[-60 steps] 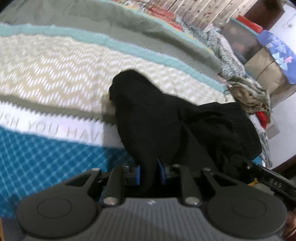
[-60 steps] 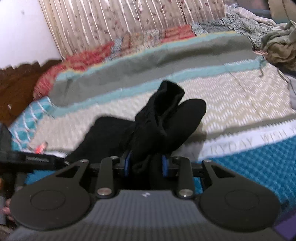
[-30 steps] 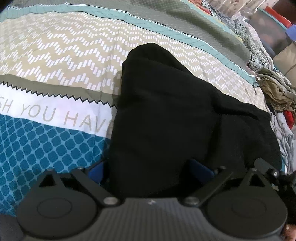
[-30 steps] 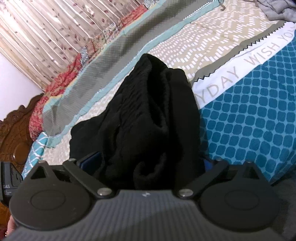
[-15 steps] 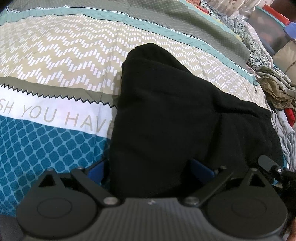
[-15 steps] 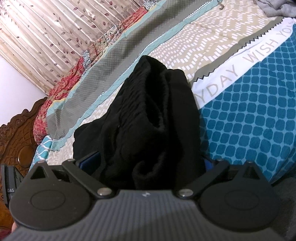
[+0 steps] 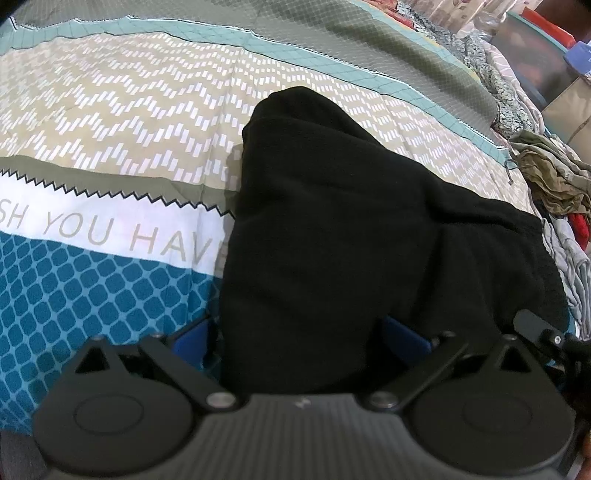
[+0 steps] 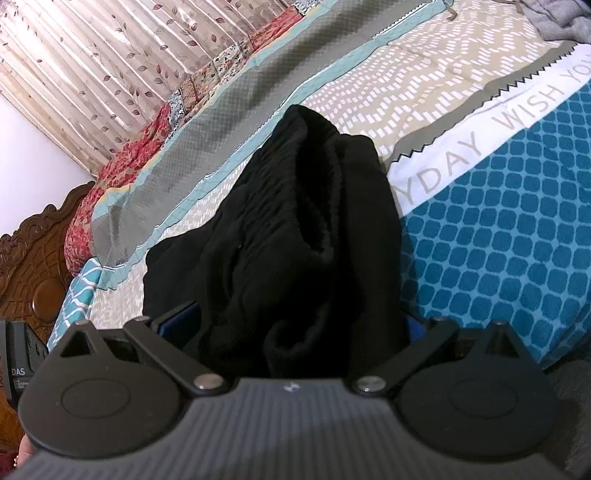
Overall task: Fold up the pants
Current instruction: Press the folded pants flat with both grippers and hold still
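Observation:
The black pants [image 7: 332, 221] lie bunched in a thick folded heap on the patterned bedspread [image 7: 110, 129]. In the left wrist view my left gripper [image 7: 299, 338] is open, its blue pads [image 7: 192, 339] spread wide on either side of the heap's near end. The right wrist view shows the same pants [image 8: 295, 240] with a rolled hem at the near edge. There my right gripper [image 8: 295, 325] is also open and straddles the cloth. The fabric hides the inner faces of the fingers in both views.
A pile of loose clothes [image 7: 546, 173] sits at the bed's right side. A carved wooden headboard [image 8: 29, 258] and a leaf-print curtain [image 8: 110, 55] border the bed. A grey garment [image 8: 554, 18] lies at the far corner. The other gripper's body [image 8: 18, 362] shows at the left edge.
Two seconds ago both grippers were shut on the pants. Both then opened wide and moved in low over the heap, which now rests on the bed. Barely any motion in the last half second.

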`<state>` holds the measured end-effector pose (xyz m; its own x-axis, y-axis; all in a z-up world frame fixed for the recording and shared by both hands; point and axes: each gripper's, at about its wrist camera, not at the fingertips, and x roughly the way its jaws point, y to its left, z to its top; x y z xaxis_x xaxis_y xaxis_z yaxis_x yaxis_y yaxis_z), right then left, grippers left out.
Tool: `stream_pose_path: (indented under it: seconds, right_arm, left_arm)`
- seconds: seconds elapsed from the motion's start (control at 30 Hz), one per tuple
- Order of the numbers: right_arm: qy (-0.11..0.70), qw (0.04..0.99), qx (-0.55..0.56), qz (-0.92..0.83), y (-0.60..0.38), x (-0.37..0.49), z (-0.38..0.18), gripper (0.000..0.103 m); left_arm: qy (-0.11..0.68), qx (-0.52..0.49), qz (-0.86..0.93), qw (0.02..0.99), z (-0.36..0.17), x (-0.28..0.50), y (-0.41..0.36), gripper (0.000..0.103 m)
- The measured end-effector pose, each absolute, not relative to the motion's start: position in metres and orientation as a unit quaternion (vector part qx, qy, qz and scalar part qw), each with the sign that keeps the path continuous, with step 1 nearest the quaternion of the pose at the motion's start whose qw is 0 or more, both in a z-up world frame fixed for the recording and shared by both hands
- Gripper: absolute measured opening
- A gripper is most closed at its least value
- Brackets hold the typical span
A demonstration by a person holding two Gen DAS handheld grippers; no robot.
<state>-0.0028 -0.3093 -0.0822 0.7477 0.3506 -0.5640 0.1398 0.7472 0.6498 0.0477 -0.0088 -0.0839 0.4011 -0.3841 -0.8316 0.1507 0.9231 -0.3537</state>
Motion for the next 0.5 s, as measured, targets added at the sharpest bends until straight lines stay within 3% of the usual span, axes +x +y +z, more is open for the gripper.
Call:
stream_pose_path:
  seconds: [0.5]
  right_arm:
    - [0.359, 0.875, 0.319, 0.059, -0.3026, 0.0014, -0.0817, 0.103]
  left_arm:
    - [0.517, -0.107, -0.163, 0.833, -0.0833, 0.0415, -0.0112, 0.101]
